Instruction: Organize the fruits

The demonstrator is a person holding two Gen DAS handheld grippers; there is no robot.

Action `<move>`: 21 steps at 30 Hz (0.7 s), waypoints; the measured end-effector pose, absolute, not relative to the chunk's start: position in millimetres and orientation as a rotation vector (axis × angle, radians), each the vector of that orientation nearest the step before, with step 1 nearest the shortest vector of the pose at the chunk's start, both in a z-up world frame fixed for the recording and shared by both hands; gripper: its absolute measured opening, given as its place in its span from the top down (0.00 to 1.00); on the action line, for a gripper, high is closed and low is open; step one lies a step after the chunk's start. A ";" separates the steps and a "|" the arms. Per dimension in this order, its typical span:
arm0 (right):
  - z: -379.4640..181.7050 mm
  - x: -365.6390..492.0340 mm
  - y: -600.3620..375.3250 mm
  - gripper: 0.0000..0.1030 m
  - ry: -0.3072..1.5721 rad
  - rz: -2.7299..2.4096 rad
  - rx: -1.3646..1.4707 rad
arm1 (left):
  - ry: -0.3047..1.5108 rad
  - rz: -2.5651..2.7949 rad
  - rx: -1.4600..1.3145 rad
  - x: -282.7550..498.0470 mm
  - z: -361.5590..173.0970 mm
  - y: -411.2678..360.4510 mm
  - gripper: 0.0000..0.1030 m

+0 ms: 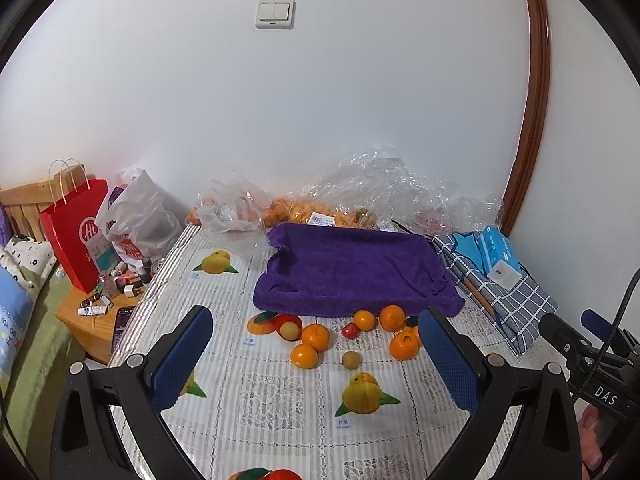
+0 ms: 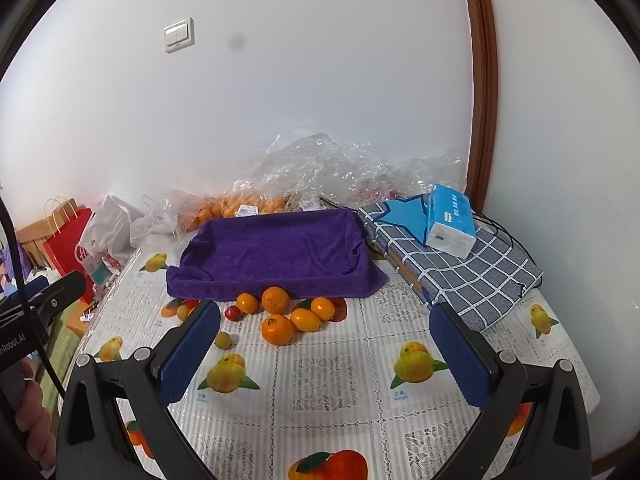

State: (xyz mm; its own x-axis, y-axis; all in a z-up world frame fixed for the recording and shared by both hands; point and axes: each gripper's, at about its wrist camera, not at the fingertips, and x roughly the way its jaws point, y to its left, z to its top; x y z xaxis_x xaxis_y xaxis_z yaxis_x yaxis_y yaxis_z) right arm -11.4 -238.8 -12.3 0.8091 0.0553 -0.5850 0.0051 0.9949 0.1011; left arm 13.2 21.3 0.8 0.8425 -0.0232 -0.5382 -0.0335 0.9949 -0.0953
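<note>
Several loose oranges [image 1: 316, 337] [image 2: 277, 329] lie on the fruit-print tablecloth in front of a tray lined with a purple towel [image 1: 352, 268] [image 2: 272, 252]. Among them are a small red fruit [image 1: 349, 330] [image 2: 232, 313], a pale round fruit [image 1: 290, 330] and a small greenish-brown fruit [image 1: 351, 360] [image 2: 223, 340]. My left gripper [image 1: 316, 344] is open and empty, held above the table short of the fruit. My right gripper [image 2: 325, 340] is open and empty, also short of the fruit. The towel tray holds no fruit.
Clear plastic bags with oranges [image 1: 304, 210] [image 2: 240, 206] lie behind the tray by the wall. A checked cloth with a blue tissue pack [image 1: 500, 256] [image 2: 450, 220] lies to the right. A red paper bag [image 1: 74, 232] and small items stand on a nightstand left.
</note>
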 end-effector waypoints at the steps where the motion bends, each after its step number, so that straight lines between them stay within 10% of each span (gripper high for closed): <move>1: -11.2 -11.0 -238.3 0.00 0.627 0.028 0.103 | 0.570 0.002 -0.103 14.0 1.5 21.0 0.00; 21: -19.8 -0.1 -231.8 0.00 0.665 0.018 0.094 | 0.601 -0.026 -0.128 23.7 -1.8 21.1 0.00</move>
